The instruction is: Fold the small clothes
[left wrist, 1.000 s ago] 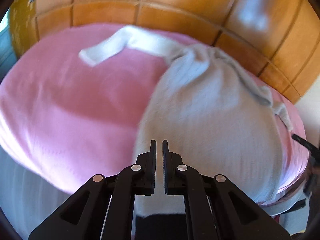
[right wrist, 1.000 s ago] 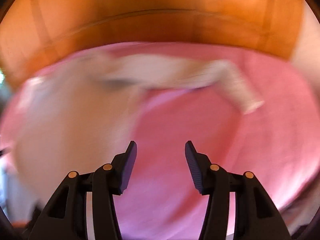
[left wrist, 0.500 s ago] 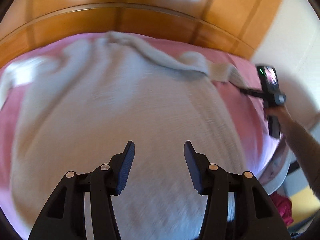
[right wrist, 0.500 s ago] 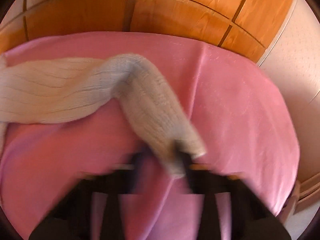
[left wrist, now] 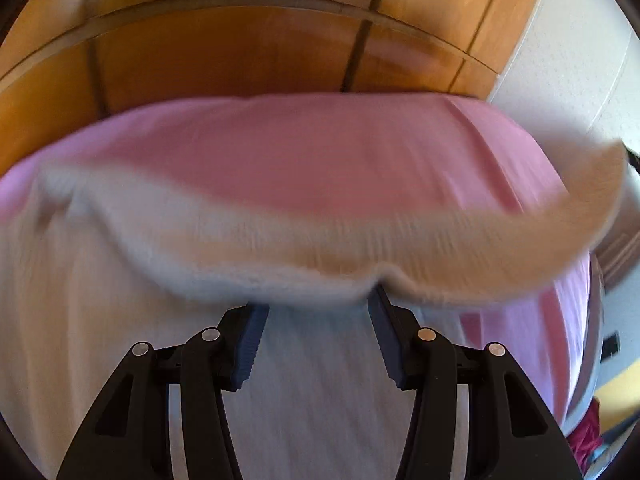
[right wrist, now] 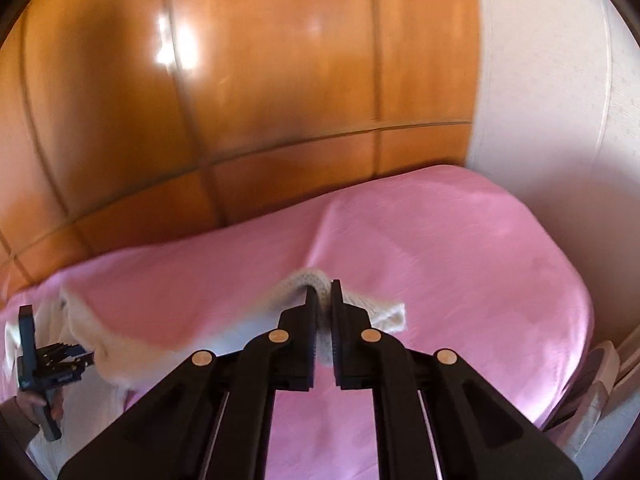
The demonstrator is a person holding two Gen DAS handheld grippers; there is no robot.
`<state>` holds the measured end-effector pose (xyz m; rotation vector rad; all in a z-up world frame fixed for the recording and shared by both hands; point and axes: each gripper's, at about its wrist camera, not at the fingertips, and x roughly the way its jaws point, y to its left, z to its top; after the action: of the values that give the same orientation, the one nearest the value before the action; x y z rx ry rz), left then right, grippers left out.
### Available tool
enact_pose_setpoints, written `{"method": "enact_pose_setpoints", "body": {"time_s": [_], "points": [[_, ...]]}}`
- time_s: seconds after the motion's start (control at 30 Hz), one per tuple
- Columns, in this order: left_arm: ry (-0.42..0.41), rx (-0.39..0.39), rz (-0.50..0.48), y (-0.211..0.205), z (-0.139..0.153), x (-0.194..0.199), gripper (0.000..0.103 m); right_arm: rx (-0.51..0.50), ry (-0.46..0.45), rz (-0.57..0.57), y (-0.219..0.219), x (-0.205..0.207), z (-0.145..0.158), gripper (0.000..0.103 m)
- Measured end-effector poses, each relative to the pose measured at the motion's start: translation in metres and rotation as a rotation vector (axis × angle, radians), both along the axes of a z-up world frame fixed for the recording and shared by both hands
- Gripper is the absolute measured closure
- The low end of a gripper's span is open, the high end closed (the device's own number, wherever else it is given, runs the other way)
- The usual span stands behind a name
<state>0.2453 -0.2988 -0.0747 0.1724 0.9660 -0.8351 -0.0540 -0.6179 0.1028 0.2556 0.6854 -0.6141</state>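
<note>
1. Left wrist view: the left gripper point(left wrist: 316, 316) has its black fingers point(left wrist: 244, 344) parted about halfway, released, with nothing pinched between them. They hang over the body of the pale cream knitted sweater point(left wrist: 100, 320), which lies on the pink bedsheet point(left wrist: 300, 152).
2. A raised band of the same sweater, its sleeve point(left wrist: 460, 248), crosses just in front of the fingertips and hides their ends; it runs up toward the right edge of the sheet. Whether it touches the tips cannot be told through the blur.
3. Behind the pink sheet stands an orange-brown wooden panelled wall point(left wrist: 224, 52), with a white wall point(left wrist: 568, 40) to its right.
4. Right wrist view: the right gripper point(right wrist: 323, 308) has its fingers clenched on the sleeve's knitted end, which bulges above the tips; the cuff point(right wrist: 390, 314) sticks out to the right, lifted off the sheet point(right wrist: 460, 240).
5. From the grip the sleeve sags leftward to the sweater body point(right wrist: 100, 340) at the sheet's left side.
6. There a hand point(right wrist: 38, 404) holds the other gripper's handle beside the sweater; its fingers point away and their gap is not readable here.
7. The wooden wall point(right wrist: 280, 80) rises behind the sheet.
</note>
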Motion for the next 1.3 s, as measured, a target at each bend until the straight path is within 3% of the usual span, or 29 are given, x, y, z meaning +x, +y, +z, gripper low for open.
{"method": "enact_pose_setpoints", "body": {"time_s": [0.13,0.2,0.27,0.3,0.4,0.53,0.6,0.7,0.77,0.8,0.83,0.93,1.0,1.1,1.17,1.23,1.3], "points": [[-0.09,0.058,0.139,-0.039,0.01,0.055,0.053,0.079,0.018,-0.09,-0.059,0.03,-0.021,0.097],[-0.087,0.078,0.178,-0.043,0.015,0.072,0.053,0.071,0.057,-0.112,-0.069,0.046,-0.037,0.092],[-0.12,0.069,0.199,-0.032,0.025,0.07,0.053,0.055,0.078,-0.154,-0.076,0.049,-0.05,0.048],[-0.128,0.052,0.194,-0.023,0.031,0.065,0.053,0.076,0.053,-0.152,-0.071,0.045,-0.053,0.047],[-0.123,0.042,0.202,0.017,0.035,0.041,0.053,0.196,0.029,-0.009,-0.033,0.04,-0.075,0.047],[-0.073,0.029,0.231,0.086,0.021,-0.009,0.053,0.536,0.056,0.352,0.073,0.041,-0.135,0.049],[-0.05,0.044,0.265,0.124,0.012,-0.034,0.053,0.656,0.08,0.457,0.12,0.041,-0.16,0.051],[0.005,0.042,0.334,0.186,0.002,-0.075,0.053,0.825,0.089,0.56,0.194,0.04,-0.196,0.054],[0.04,0.021,0.396,0.218,-0.005,-0.102,0.053,0.885,0.084,0.578,0.22,0.04,-0.207,0.064],[0.046,0.012,0.427,0.238,-0.006,-0.117,0.053,0.89,0.089,0.585,0.235,0.04,-0.21,0.069],[0.043,0.01,0.445,0.248,-0.005,-0.126,0.053,0.891,0.101,0.595,0.247,0.042,-0.212,0.087],[0.055,-0.012,0.493,0.283,-0.007,-0.156,0.053,0.799,0.117,0.572,0.263,0.039,-0.194,0.092],[0.079,-0.033,0.509,0.295,-0.011,-0.171,0.052,0.732,0.091,0.576,0.261,0.029,-0.17,0.093],[0.107,-0.074,0.486,0.297,-0.018,-0.197,0.052,0.504,0.124,0.545,0.268,0.012,-0.13,0.094],[0.119,-0.104,0.453,0.299,-0.014,-0.205,0.052,0.386,0.228,0.496,0.269,0.011,-0.135,0.094],[0.153,-0.196,0.424,0.308,-0.003,-0.206,0.051,0.318,0.326,0.446,0.273,0.013,-0.157,0.092],[0.13,-0.236,0.456,0.322,0.011,-0.201,0.052,0.317,0.344,0.412,0.268,0.011,-0.169,0.082]]}}
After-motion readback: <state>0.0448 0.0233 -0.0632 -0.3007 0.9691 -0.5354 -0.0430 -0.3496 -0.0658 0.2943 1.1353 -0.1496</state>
